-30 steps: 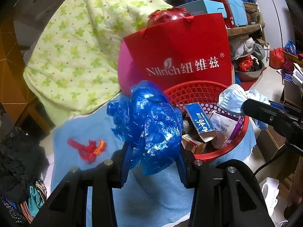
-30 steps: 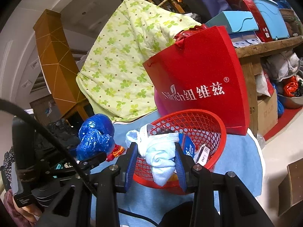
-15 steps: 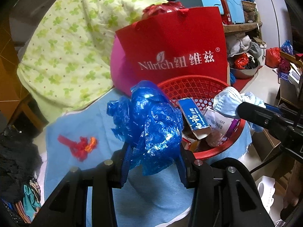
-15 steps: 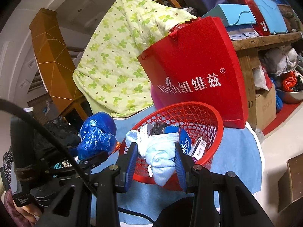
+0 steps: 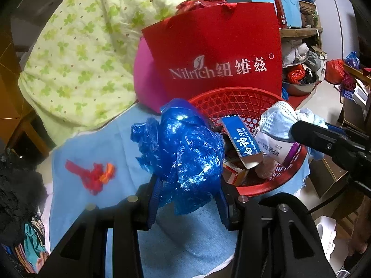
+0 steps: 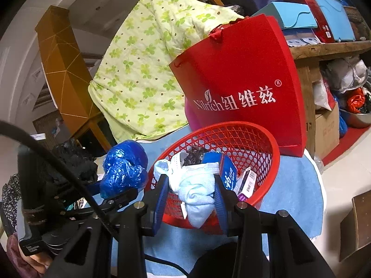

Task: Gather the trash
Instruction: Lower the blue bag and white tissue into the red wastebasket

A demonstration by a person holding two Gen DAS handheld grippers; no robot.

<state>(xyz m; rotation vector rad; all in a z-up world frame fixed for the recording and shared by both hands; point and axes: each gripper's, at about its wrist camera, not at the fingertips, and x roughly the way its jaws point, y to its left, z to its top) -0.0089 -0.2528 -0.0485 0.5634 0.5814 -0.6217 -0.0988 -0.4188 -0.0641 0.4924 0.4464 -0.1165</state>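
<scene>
The left tool (image 5: 189, 185) is clamped on a crumpled blue plastic bag (image 5: 185, 148), held just beside the near-left rim of the red mesh basket (image 5: 236, 99) on the blue-covered desk (image 5: 99, 143). The right tool (image 6: 191, 197) grips a wad of light blue cloth and face mask (image 6: 197, 190) at the basket's near rim (image 6: 266, 192), its fingers set about as wide as the wad. Inside the basket lie a blue toothpaste box (image 5: 241, 139) and other cartons, a red scrap (image 5: 92, 176) rests on the desk to the left, and a red gift bag (image 5: 222, 53) stands behind.
</scene>
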